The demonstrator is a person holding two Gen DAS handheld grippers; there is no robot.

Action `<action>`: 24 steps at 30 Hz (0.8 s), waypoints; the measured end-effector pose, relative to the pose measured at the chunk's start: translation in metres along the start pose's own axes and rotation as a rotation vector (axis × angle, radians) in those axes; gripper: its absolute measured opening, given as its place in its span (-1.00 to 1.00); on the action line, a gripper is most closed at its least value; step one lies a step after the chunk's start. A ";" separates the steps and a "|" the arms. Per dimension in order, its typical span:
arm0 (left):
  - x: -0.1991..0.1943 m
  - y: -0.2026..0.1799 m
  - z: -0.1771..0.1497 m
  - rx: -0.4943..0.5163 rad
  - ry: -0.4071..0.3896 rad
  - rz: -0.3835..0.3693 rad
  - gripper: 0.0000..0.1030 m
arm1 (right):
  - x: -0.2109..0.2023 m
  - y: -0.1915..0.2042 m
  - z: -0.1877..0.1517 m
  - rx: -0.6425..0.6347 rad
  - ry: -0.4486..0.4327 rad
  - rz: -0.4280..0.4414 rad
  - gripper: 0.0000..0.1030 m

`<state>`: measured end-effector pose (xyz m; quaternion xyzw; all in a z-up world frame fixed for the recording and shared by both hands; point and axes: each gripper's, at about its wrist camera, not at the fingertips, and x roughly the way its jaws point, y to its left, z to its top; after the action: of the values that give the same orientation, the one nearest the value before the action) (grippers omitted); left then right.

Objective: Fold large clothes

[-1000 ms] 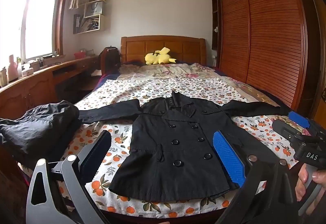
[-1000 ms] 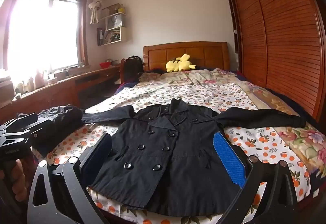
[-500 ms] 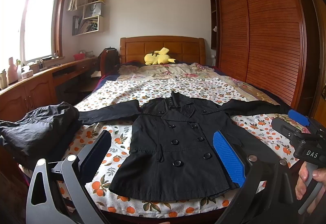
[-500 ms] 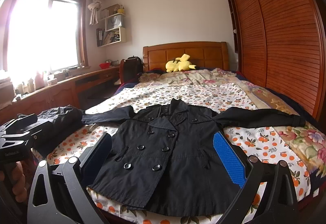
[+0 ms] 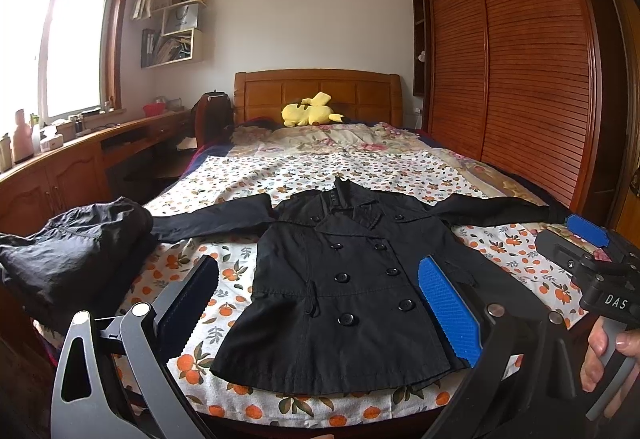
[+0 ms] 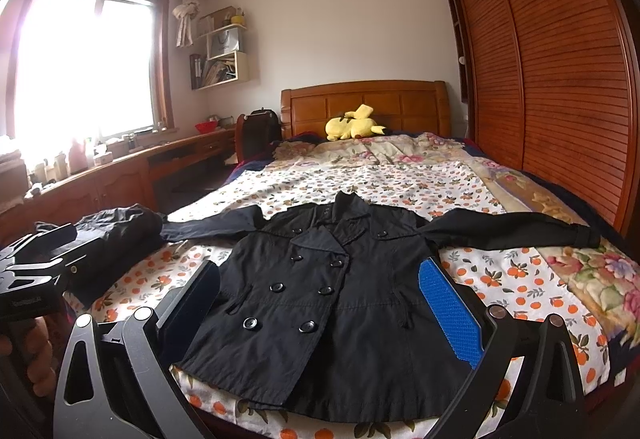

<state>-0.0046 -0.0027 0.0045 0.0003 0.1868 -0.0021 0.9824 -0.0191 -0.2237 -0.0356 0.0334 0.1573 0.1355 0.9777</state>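
A black coat (image 5: 348,279) is lying spread flat at the foot edge of the floral bed (image 5: 360,167); both grippers (image 5: 316,303) (image 6: 320,307) are hovering before it, fingers wide apart, holding nothing.

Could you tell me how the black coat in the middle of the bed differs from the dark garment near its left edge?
The black coat lies spread flat, sleeves out to both sides; the dark garment sits bunched in a thick heap. The coat shows its collar and two rows of buttons; no buttons are visible on the heap. Both are dark fabric resting on the orange-print bedspread, and neither is held by a gripper.
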 end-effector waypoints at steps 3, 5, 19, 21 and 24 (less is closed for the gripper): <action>0.000 0.000 0.000 0.001 0.001 0.001 0.96 | 0.000 0.000 0.001 0.003 0.001 -0.002 0.87; 0.000 0.000 0.000 0.001 0.001 0.003 0.96 | 0.000 0.001 0.002 0.004 0.001 -0.002 0.87; 0.005 0.001 -0.003 0.001 0.000 0.004 0.96 | 0.001 -0.003 0.003 0.006 0.000 -0.001 0.87; 0.006 0.001 -0.004 0.002 -0.001 0.004 0.96 | 0.000 -0.003 0.003 0.005 -0.001 -0.002 0.87; 0.006 0.001 -0.004 0.001 -0.002 0.003 0.96 | 0.001 -0.003 0.004 0.005 -0.002 -0.001 0.87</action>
<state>-0.0008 -0.0014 -0.0008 0.0011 0.1860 -0.0008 0.9825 -0.0163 -0.2265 -0.0325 0.0361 0.1566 0.1344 0.9778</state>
